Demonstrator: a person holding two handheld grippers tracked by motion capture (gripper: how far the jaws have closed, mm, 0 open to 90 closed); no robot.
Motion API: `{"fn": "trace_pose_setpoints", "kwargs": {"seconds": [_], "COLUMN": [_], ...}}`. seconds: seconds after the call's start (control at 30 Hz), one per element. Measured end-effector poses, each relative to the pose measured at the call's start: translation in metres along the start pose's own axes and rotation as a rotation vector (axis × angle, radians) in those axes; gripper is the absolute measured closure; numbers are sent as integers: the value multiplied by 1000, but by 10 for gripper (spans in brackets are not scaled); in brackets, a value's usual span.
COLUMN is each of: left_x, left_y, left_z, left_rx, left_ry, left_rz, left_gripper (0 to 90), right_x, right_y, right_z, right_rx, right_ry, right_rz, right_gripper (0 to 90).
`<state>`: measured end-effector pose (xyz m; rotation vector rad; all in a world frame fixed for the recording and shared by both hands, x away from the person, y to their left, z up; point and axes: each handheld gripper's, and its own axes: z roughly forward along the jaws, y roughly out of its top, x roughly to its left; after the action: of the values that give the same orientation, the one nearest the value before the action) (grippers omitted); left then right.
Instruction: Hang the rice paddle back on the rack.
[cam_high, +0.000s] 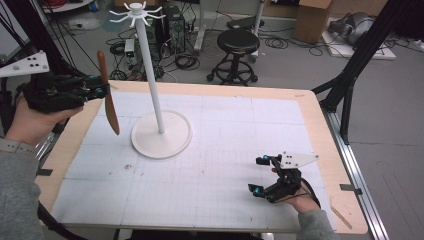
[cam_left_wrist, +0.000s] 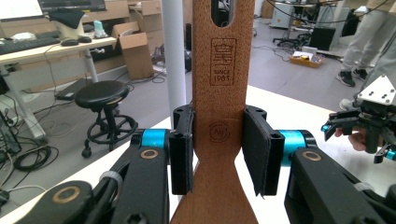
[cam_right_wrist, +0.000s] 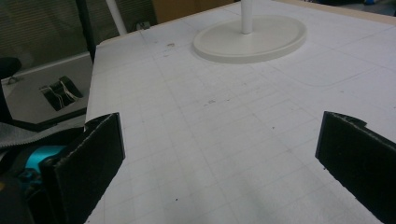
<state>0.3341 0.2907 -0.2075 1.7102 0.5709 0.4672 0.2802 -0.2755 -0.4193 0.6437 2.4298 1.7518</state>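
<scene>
A brown wooden spatula (cam_high: 108, 95) hangs upright above the table's left side, blade down. My left gripper (cam_high: 101, 90) is shut on its handle. In the left gripper view the two black pads press both sides of the spatula (cam_left_wrist: 219, 93), just below a stamped logo and a hanging slot. A white stand (cam_high: 150, 75) with hooks at its top rises from a round base (cam_high: 161, 134) just right of the spatula. My right gripper (cam_high: 258, 175) rests open near the table's front right, with nothing between its fingers (cam_right_wrist: 91, 158). The stand's base (cam_right_wrist: 252, 39) lies beyond it.
A white gridded mat (cam_high: 210, 150) covers the wooden table (cam_high: 320, 125). A black stool (cam_high: 236, 50), cables and cardboard boxes sit on the floor behind the table. Black frame legs (cam_high: 350, 75) stand at the right.
</scene>
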Motion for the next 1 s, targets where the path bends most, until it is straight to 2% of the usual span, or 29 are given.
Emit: {"fn": "trace_pose_setpoints", "kwargs": {"seconds": [0.23, 0.37, 0.77, 1.0], "left_x": [6, 9, 19, 22], "left_y": [13, 20, 41, 52], "left_z": [6, 8, 8, 14], "left_rx": [0, -14, -14, -11], "left_ry": [-11, -6, 2, 9], "left_rz": [-10, -13, -23, -29], "left_gripper": [651, 652, 651, 651], "right_x": [-1, -1, -3, -3], "right_y": [0, 0, -1, 0], "right_z": [0, -1, 1, 0], "right_rx": [4, -3, 9, -3], "right_ry": [1, 1, 6, 3], "right_rz": [6, 8, 11, 11], "right_gripper": [0, 0, 0, 0]}}
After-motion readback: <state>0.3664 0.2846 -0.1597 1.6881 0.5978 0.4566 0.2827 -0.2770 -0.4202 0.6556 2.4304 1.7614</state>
